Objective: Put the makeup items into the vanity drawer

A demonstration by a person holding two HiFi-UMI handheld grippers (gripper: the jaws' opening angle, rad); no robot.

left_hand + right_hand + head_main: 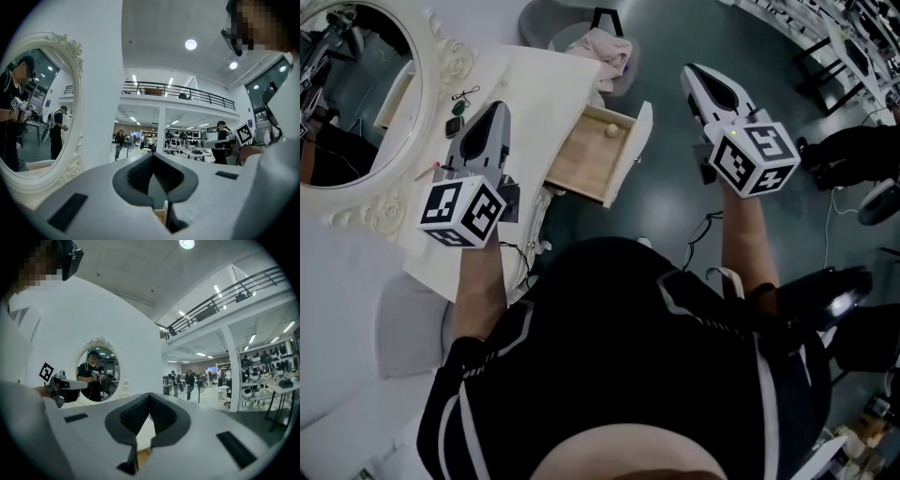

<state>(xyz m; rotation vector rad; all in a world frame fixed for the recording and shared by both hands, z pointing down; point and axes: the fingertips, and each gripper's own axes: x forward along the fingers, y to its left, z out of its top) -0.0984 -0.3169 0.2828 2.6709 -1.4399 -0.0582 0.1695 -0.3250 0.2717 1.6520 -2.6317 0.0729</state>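
Note:
The white vanity top (539, 89) carries a small dark round item (455, 125), a thin dark item with a loop (467, 92) and a thin pink stick (427, 171). Its wooden drawer (586, 155) is pulled open, with one small round beige thing (610, 130) inside. My left gripper (500, 106) hangs above the vanity's front part, left of the drawer, shut with nothing in it. In the left gripper view the left gripper (157, 176) has its pads together. My right gripper (687, 71) is in the air right of the drawer, shut and empty; the right gripper view shows the right gripper (145, 416) closed.
An oval white-framed mirror (356, 103) stands at the vanity's left. Behind the vanity a grey chair holds a pink cloth (605, 47). Cables (712, 225) lie on the dark floor to the right. A pale cushion (408, 328) is at lower left.

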